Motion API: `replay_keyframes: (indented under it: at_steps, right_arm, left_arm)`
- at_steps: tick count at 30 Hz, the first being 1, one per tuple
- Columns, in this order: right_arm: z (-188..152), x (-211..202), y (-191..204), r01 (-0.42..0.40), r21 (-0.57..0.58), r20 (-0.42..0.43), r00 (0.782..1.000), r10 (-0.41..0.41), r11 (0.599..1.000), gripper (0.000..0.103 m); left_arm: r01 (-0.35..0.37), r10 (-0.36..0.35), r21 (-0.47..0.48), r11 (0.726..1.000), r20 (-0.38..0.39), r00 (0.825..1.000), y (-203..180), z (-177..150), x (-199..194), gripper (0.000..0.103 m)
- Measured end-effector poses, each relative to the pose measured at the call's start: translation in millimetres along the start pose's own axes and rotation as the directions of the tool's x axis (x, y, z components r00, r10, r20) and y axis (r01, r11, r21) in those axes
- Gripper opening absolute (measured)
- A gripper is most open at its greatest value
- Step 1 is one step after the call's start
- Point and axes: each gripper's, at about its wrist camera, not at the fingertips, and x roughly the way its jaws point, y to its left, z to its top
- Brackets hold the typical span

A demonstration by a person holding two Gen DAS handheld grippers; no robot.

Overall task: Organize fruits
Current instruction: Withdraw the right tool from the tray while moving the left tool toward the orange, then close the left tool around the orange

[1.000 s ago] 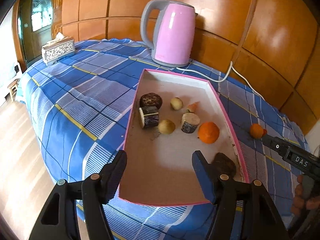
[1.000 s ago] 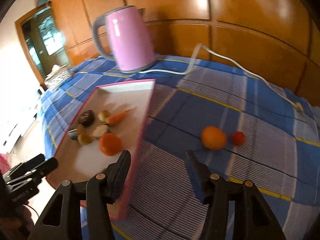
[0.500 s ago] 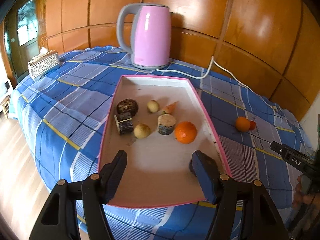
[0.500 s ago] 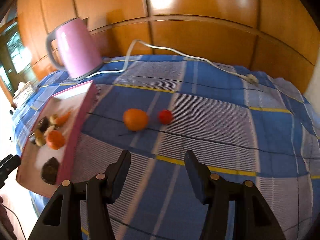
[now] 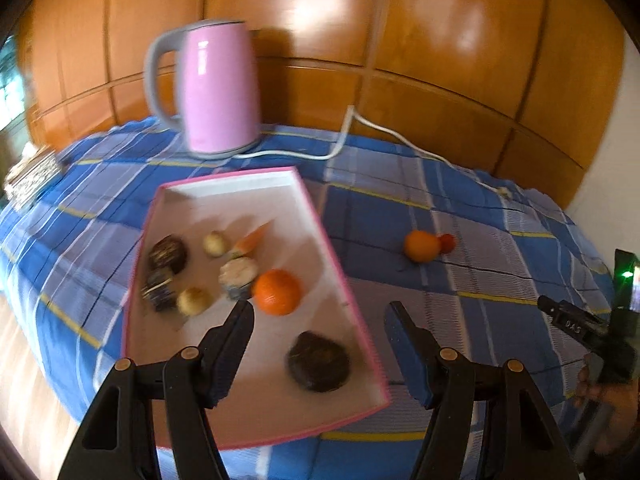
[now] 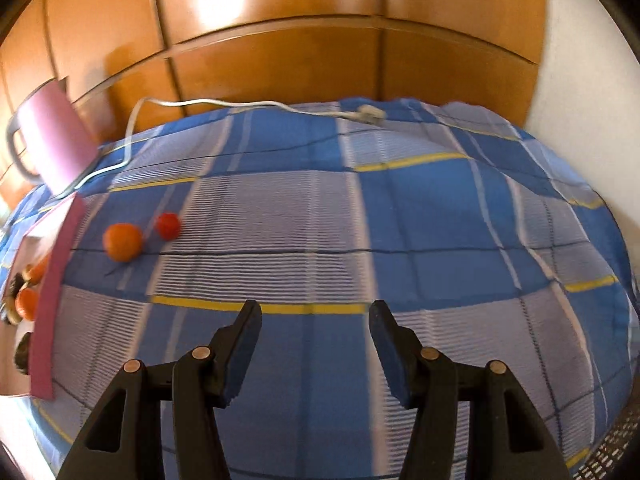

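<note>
A pink-rimmed tray [image 5: 338, 280] lies on the blue checked cloth and holds an orange [image 5: 277, 292], a carrot piece [image 5: 253, 238], a dark round fruit [image 5: 319, 361] and several small items. An orange fruit [image 5: 421, 245] [image 6: 122, 241] and a small red fruit [image 5: 447, 242] [image 6: 167, 225] lie on the cloth to the right of the tray. My left gripper [image 5: 318, 314] is open and empty above the tray's near right part. My right gripper [image 6: 314, 314] is open and empty over bare cloth, well right of the two loose fruits.
A pink kettle [image 5: 218, 88] stands behind the tray, its white cord [image 6: 208, 102] trailing along the wood-panelled wall. A tissue box [image 5: 30, 172] sits far left. The tray's pink edge [image 6: 50, 300] shows at the left of the right wrist view. A hand holds the other gripper [image 5: 580, 326] at right.
Both views have swung to the right. The tray slid left in the left wrist view, and the loose fruits moved from centre to far left in the right wrist view. Both jaws kept their spread.
</note>
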Motion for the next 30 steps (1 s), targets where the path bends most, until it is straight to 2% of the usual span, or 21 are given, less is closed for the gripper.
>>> replay_keyframes:
  at_steps: [7,19,21,26,30]
  right_arm:
    - [-8,3,-31,0.059,0.063,-0.012,0.998,-0.058,0.996,0.057]
    - [-13,0,-51,0.082,0.098,0.002,0.997,-0.083,0.992,0.057]
    - [-12,-1,-53,0.093,0.092,0.012,0.995,-0.095,0.991,0.057]
    - [-11,-3,-55,0.117,0.081,0.028,0.992,-0.119,0.990,0.057]
    - [-14,2,-59,0.116,0.086,0.012,0.993,-0.117,0.990,0.057]
  left_arm:
    - [0.068,-0.066,0.088,0.994,-0.028,0.997,-42,24,26,0.068]
    - [0.102,-0.078,0.188,0.977,-0.130,0.988,-97,49,98,0.068]
    - [0.117,-0.088,0.187,0.975,-0.155,0.984,-103,51,111,0.068]
    - [0.079,-0.042,0.175,0.981,-0.201,0.979,-107,53,146,0.068]
    - [0.079,-0.044,0.154,0.985,-0.221,0.974,-107,53,163,0.068]
